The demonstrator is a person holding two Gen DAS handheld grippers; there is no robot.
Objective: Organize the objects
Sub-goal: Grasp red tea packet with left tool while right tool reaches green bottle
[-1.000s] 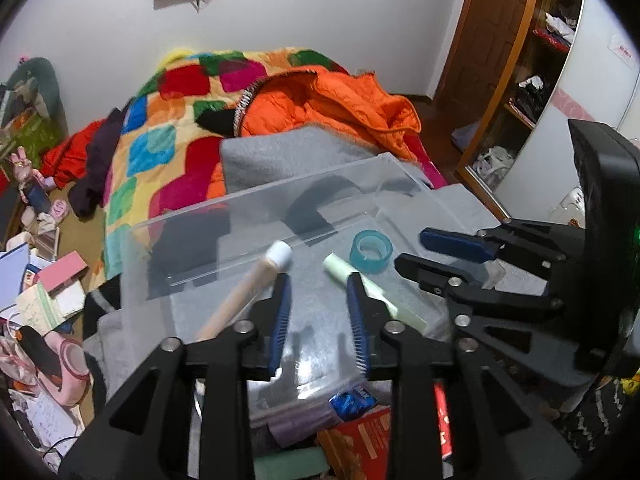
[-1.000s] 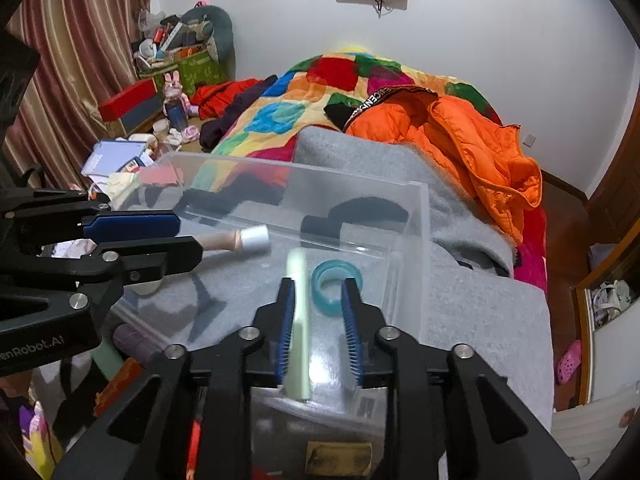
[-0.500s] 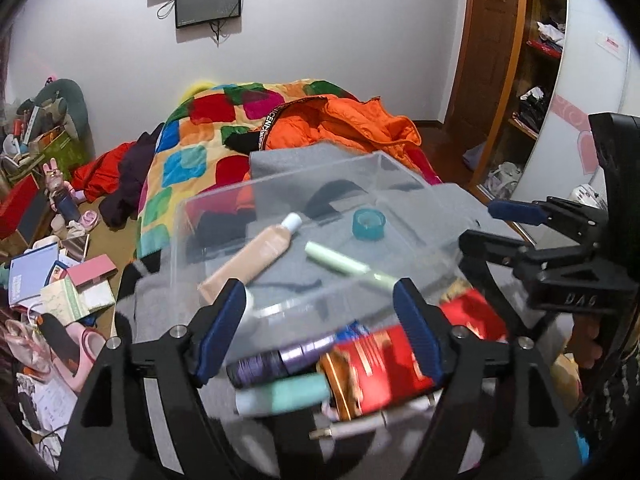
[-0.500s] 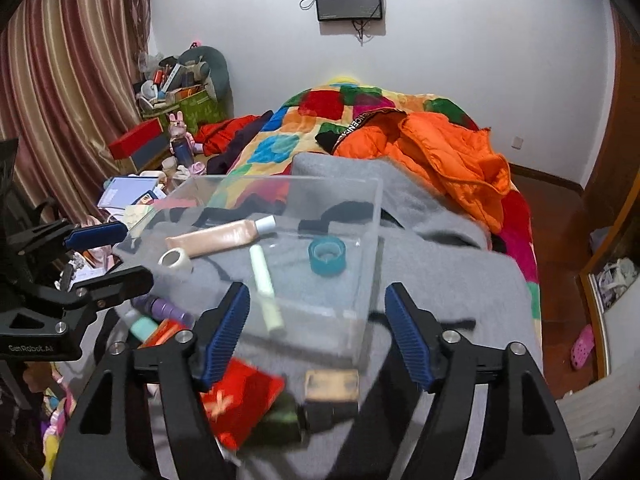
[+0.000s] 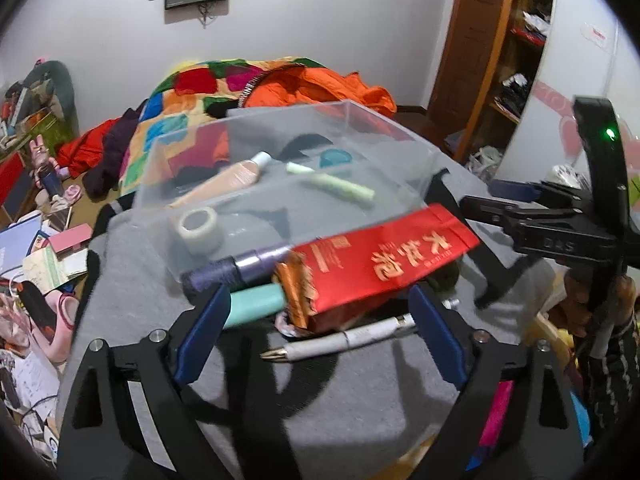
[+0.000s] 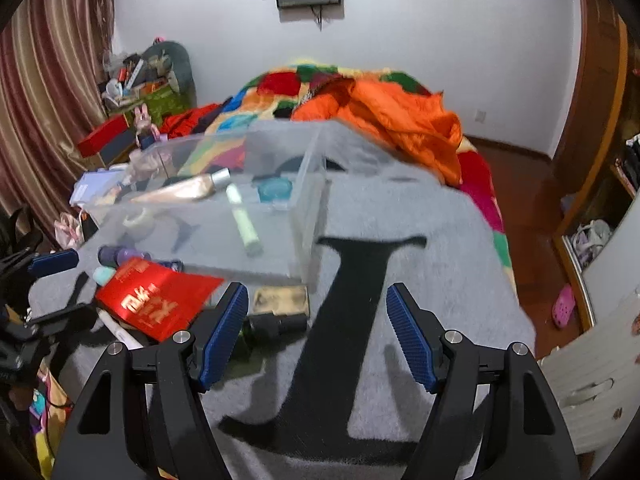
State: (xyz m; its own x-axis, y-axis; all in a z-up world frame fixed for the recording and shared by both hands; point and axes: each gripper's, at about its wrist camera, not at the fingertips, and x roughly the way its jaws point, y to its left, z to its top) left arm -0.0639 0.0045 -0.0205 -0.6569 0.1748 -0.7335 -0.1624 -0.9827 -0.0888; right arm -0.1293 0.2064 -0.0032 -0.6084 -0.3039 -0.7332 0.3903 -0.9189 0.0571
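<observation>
My left tongs (image 5: 320,332) are spreading their jaws wider at this moment and grip nothing; the blue pads (image 5: 204,332) hang over the grey blanket (image 5: 320,400), and none of the things lying between and beyond them is touched. Just past the pads lie a white pen (image 5: 340,342), a teal tube (image 5: 256,304) and a purple bottle (image 5: 236,272), with a red foil packet (image 5: 384,264) resting across them.

My right tongs (image 6: 316,332) stand released, jaws apart and empty, above the blanket's large black letter (image 6: 344,320). Near their left pad (image 6: 224,332) I see a small dark bottle (image 6: 276,326) and, just beyond it, a flat brownish box (image 6: 280,300). The red packet (image 6: 156,300) lies further to the left there.

Beyond all this sits the clear plastic box (image 5: 280,168), open on top, on the same blanket. Inside it lie a beige tube with a white cap (image 5: 228,182), a pale green stick (image 5: 332,184) and a teal tape roll (image 5: 334,158) at the far side. A whitish tape roll (image 5: 198,228) shows at the box's near left corner; whether it is inside or against the wall I cannot tell.

The right tongs also appear at the edge of the left camera's view, held in a hand (image 5: 600,300). Behind the box the bed carries a patchwork quilt (image 5: 180,120) and an orange jacket (image 5: 312,84).
</observation>
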